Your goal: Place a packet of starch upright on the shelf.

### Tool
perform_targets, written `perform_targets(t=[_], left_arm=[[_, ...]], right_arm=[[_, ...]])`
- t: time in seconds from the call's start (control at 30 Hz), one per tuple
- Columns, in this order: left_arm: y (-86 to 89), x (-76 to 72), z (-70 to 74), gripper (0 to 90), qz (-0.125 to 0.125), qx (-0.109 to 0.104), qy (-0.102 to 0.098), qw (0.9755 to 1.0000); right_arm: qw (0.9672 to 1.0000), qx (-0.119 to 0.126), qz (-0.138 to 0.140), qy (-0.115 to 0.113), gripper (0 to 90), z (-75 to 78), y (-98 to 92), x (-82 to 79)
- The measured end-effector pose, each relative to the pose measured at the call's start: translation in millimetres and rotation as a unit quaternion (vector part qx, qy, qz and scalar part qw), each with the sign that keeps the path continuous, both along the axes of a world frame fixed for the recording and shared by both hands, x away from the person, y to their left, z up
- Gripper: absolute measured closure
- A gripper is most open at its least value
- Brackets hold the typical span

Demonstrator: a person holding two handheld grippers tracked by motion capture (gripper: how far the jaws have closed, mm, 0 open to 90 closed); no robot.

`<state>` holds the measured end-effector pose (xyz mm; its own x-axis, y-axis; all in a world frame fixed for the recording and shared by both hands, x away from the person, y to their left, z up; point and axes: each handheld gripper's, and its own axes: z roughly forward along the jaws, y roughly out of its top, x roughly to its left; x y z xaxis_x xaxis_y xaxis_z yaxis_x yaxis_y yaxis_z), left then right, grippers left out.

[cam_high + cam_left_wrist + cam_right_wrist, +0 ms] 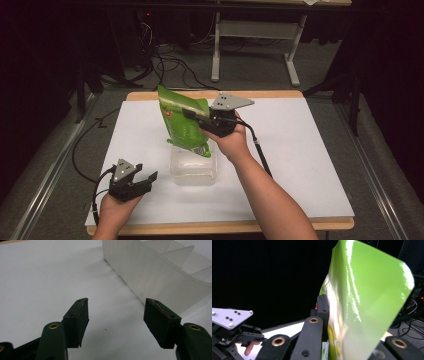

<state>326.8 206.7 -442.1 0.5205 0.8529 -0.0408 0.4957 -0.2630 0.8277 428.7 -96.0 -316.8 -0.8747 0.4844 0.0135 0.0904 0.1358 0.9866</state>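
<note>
A glossy green bag [184, 122] hangs tilted above a clear plastic container [194, 171] at the middle of the table. My right gripper [192, 115] is shut on the bag's upper part, coming in from the right. In the right gripper view the bag [367, 302] covers the right jaw, and the left jaw presses against it. My left gripper [146, 171] rests near the table's front left, open with nothing between its jaws. In the left gripper view that gripper [116, 312] points over the bare white sheet, with the divided container [155, 277] just ahead on the right.
A white sheet [300, 150] covers the wooden tabletop. The right gripper's cable [260, 150] trails beside the forearm. Behind the table, a grey table frame [255, 40] and loose cables [170, 65] lie on the floor. The surroundings are dark.
</note>
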Motion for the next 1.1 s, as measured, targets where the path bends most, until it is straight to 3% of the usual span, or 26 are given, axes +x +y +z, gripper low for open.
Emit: perform_targets(t=[0.47,0.57,0.6,0.63,0.67,0.77,0.83,1.0,1.1], left_arm=[[-1.2,0.0,-0.7,37.1,-0.001,0.002,0.003,1.0],[-1.6,0.1,-0.9,37.2,-0.001,0.003,0.004,1.0],[-1.7,0.2,-1.0,37.1,-0.001,0.004,0.004,1.0],[-1.8,0.2,-1.1,37.1,-0.001,0.004,0.005,1.0],[-2.2,-0.1,-1.0,37.2,-0.001,0.004,0.004,1.0],[-2.5,0.0,-1.3,37.1,0.0,0.005,0.004,1.0],[-2.6,0.3,-1.6,37.1,-0.001,0.006,0.005,1.0],[-1.6,0.3,-1.6,37.1,0.0,0.004,0.006,1.0],[-1.4,-0.1,-1.4,37.1,0.001,0.004,0.006,1.0]], right_arm=[[0.9998,0.002,-0.01,0.015,89.3,-8.7,-23.7,9.9],[0.9997,-0.017,-0.006,0.017,89.2,-11.8,-23.7,11.5],[0.9988,-0.045,-0.008,0.017,89.3,-18.8,-19.2,12.1],[0.9988,-0.045,-0.008,0.017,89.3,-18.8,-19.2,12.1],[0.9992,-0.033,-0.004,0.021,89.3,-22.3,-21.2,12.9],[0.9994,-0.027,-0.004,0.021,89.3,-21.6,-22.6,12.5],[0.9996,-0.025,-0.003,0.014,89.3,-18.9,-21.9,11.1],[1.0,0.007,0.003,-0.001,89.3,-9.9,-17.5,10.7],[1.0,0.0,0.004,0.003,89.3,-15.5,-12.1,12.6]])
